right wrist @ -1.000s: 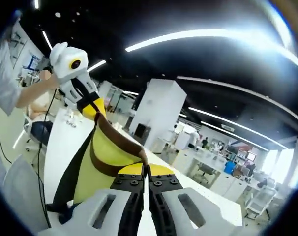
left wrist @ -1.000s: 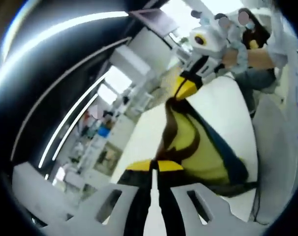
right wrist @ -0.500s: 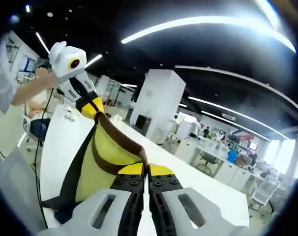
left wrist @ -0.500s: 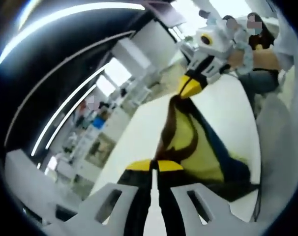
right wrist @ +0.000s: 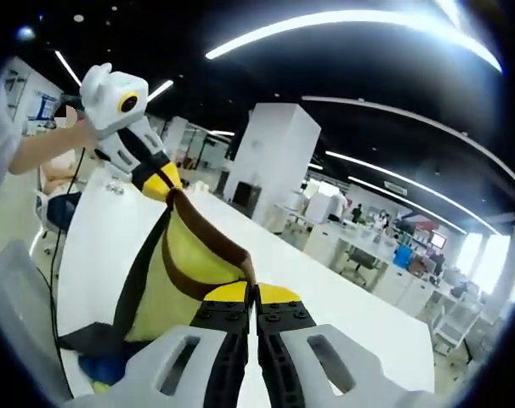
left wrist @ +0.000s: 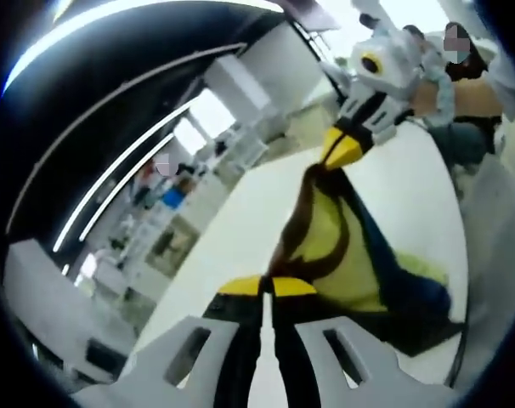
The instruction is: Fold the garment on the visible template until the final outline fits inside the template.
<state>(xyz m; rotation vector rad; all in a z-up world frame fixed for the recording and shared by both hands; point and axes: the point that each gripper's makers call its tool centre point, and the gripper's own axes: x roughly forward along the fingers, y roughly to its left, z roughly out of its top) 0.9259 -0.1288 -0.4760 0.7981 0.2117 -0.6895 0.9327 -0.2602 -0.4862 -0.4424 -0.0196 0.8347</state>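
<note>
Yellow fabric garment with brown trim point(left wrist: 330, 246) hangs stretched above the white table point(right wrist: 104, 229), each end clamped by your left gripper point(left wrist: 267, 286) and right gripper point(right wrist: 251, 293); you seem mid-fold, so next lower it onto the table.

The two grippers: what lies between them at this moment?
The yellow garment with its brown band spans between them: the right gripper and the left gripper each pinch one end, as the right gripper view shows. The white table lies beneath.

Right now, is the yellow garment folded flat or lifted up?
Lifted up: the yellow garment hangs stretched between the shut right claw and left claw, above the white table.
</note>
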